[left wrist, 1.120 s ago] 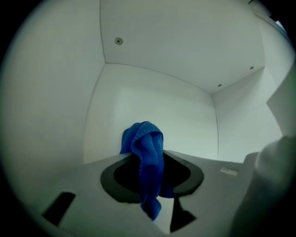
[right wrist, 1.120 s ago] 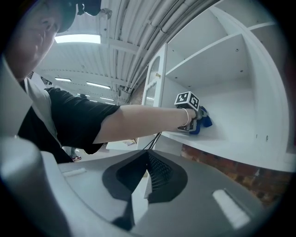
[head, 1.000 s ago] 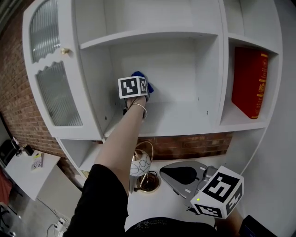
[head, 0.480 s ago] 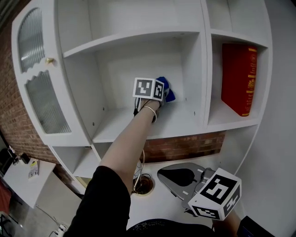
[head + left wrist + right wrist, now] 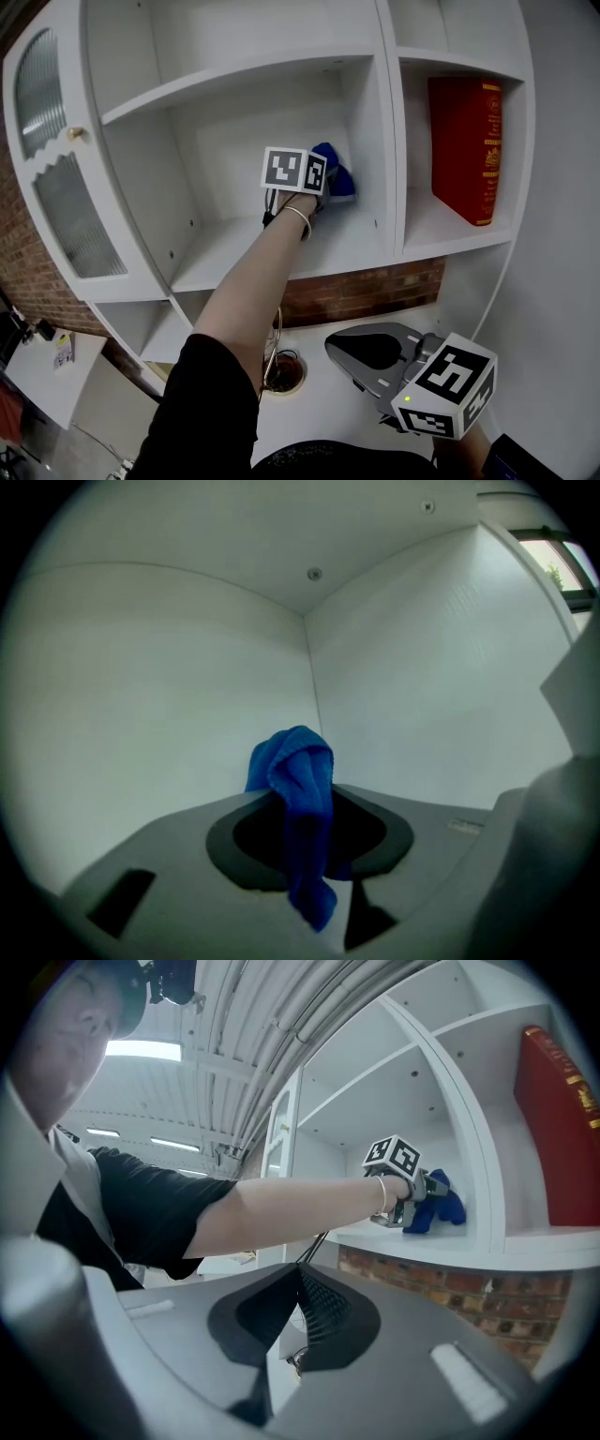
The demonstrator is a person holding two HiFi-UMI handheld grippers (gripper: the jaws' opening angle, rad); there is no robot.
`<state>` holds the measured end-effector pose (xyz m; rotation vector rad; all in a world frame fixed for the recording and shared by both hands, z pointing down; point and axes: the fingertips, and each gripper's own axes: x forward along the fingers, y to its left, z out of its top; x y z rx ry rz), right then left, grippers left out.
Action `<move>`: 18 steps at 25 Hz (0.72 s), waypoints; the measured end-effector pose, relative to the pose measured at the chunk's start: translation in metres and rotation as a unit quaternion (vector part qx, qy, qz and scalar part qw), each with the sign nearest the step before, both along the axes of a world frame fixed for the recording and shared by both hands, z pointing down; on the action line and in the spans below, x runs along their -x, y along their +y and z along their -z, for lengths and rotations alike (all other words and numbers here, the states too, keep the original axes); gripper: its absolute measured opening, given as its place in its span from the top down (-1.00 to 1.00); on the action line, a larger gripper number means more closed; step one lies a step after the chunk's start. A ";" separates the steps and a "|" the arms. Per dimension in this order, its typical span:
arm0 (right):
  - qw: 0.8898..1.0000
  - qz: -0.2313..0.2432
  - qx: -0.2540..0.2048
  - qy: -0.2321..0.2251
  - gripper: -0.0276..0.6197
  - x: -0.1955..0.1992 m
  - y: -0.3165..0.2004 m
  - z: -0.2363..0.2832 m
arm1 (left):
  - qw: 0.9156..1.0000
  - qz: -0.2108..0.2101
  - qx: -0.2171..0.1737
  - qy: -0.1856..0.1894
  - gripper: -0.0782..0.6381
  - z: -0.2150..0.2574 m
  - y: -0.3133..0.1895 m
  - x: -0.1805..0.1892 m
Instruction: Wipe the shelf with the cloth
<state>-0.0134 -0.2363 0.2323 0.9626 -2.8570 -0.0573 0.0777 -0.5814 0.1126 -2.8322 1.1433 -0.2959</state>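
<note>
Cloth [image 5: 335, 176] deep in the middle shelf [image 5: 234, 262], wiping under way.
Centre frame, the left gripper [image 5: 302, 841] pinches the blue cloth at the shelf's right back corner; lower right, the right gripper [image 5: 298, 1283] is closed, empty. Front boards probably remain.

White shelf unit [image 5: 361, 246]: blue cloth [image 5: 335, 178] down at the middle board's rear right corner; red book [image 5: 464, 150] standing upright on the right compartment's board.
</note>
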 end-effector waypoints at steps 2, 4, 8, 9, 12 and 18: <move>1.000 0.017 -0.005 0.001 0.89 0.011 0.003 0.004 | 1.000 0.024 -0.013 0.016 0.45 0.016 -0.001 0.031; 0.999 0.037 -0.009 0.007 0.89 0.025 0.007 0.007 | 0.998 0.053 -0.015 0.033 0.45 0.029 -0.001 0.071; 0.996 0.084 -0.011 0.025 0.89 0.058 0.016 0.006 | 0.990 0.116 0.023 0.080 0.46 0.031 0.000 0.156; 0.995 0.094 -0.011 0.029 0.89 0.065 0.018 0.005 | 0.987 0.131 0.037 0.087 0.46 0.027 0.000 0.174; 0.993 0.114 -0.012 0.038 0.89 0.079 0.025 0.004 | 0.980 0.175 0.069 0.064 0.46 0.012 0.000 0.216; 0.993 0.114 -0.015 0.035 0.89 0.079 0.025 0.004 | 0.973 0.193 0.122 -0.022 0.46 -0.027 -0.009 0.228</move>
